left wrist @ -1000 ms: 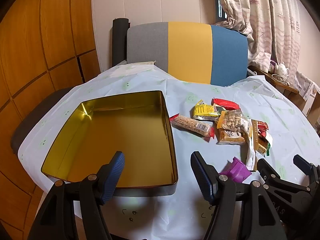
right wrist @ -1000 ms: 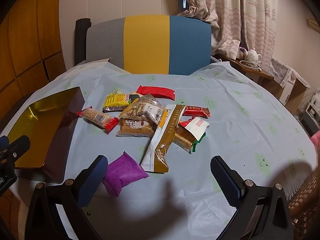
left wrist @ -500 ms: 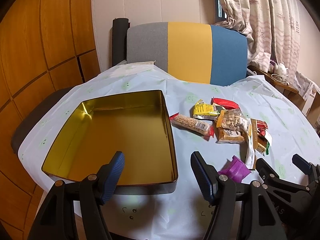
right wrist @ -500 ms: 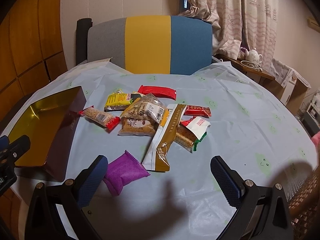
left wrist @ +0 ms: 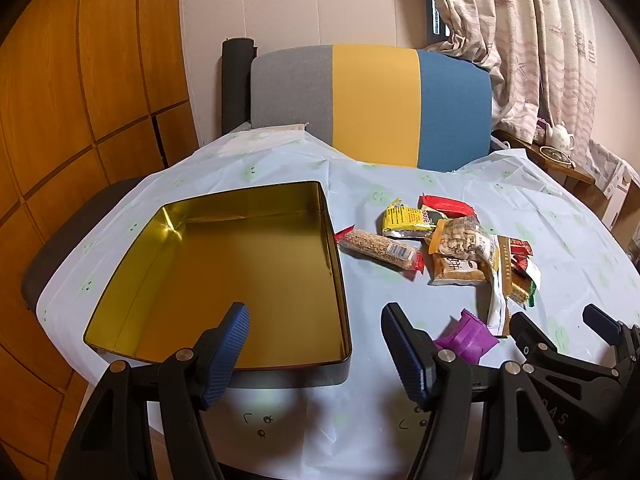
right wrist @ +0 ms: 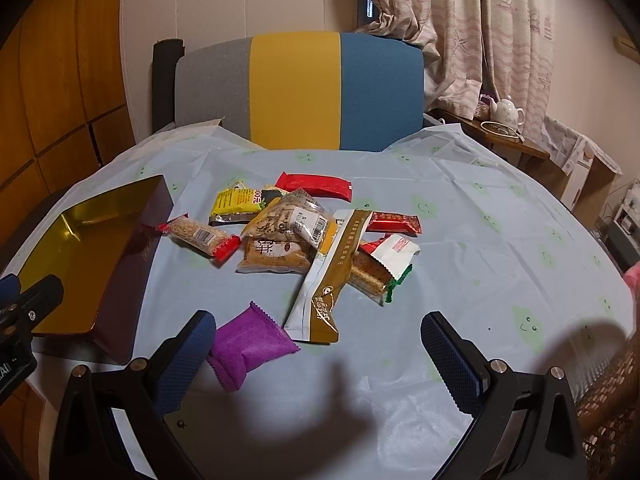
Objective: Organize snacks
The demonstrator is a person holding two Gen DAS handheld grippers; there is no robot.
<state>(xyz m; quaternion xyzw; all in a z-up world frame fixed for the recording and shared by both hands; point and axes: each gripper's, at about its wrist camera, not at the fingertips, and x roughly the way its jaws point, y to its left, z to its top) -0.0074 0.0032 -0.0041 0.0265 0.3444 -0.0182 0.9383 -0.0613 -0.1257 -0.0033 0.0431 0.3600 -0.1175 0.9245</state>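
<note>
Two hand-held grippers poised over a table covered with a pale blue tablecloth (right wrist: 480, 208). The left gripper (left wrist: 316, 344) has its blue-padded jaws spread apart with nothing between them; directly ahead of it, its near rim just beyond the left fingertip, sits an open tin (left wrist: 224, 280) with a gold interior and nothing inside. The right gripper (right wrist: 320, 344) likewise stands with jaws wide and empty. Just beside its left fingertip lies a purple packet (right wrist: 248, 344); whether the two touch cannot be told. Farther ahead of the right gripper, between its jaws in the line of sight, is a loose heap of snacks: a long white-and-gold sachet (right wrist: 328, 280) nearest, a cake bar in a white, red and green wrapper (right wrist: 380, 264) to its right, a clear bag of nuts (right wrist: 292, 220) overlapping a tan packet (right wrist: 272, 256), a grain bar with red ends (right wrist: 200, 236) to the left and nearest the tin, a yellow packet (right wrist: 236, 202), a long red bar (right wrist: 314, 186) farthest away, and a small red packet (right wrist: 394, 222). Beyond the table stands a chair (right wrist: 296, 96) banded grey, yellow and blue, with a curtain (right wrist: 460, 24) and a white teapot (right wrist: 506, 110) to the far right.
</note>
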